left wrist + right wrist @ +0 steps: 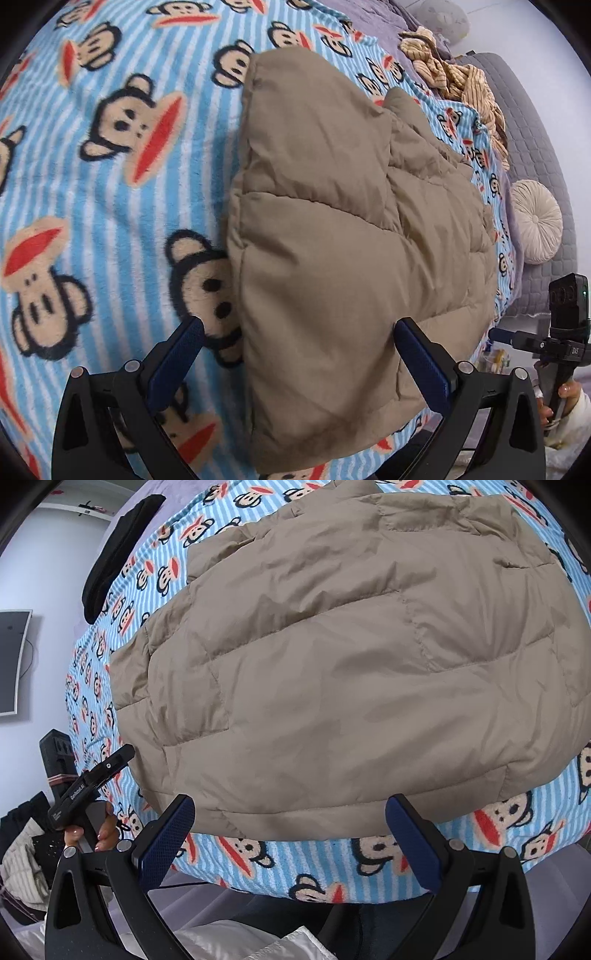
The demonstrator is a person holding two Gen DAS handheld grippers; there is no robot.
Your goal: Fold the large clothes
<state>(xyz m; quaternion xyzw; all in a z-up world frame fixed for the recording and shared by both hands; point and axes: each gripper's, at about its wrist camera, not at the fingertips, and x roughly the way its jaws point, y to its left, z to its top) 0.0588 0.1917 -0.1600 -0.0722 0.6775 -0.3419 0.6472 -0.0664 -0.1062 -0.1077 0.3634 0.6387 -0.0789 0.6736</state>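
Observation:
A tan quilted puffer jacket lies folded on a blue striped monkey-print blanket. My left gripper hovers open over the jacket's near left edge, with nothing between its blue pads. In the right wrist view the same jacket fills the middle of the bed. My right gripper is open just above the jacket's near hem, holding nothing. The other hand-held gripper shows at the left of the right wrist view, and the other gripper at the right of the left wrist view.
A crumpled striped yellow garment and a round cream cushion lie at the bed's far side. A black garment lies near the blanket's far left edge. A wall screen hangs left. White fabric lies below.

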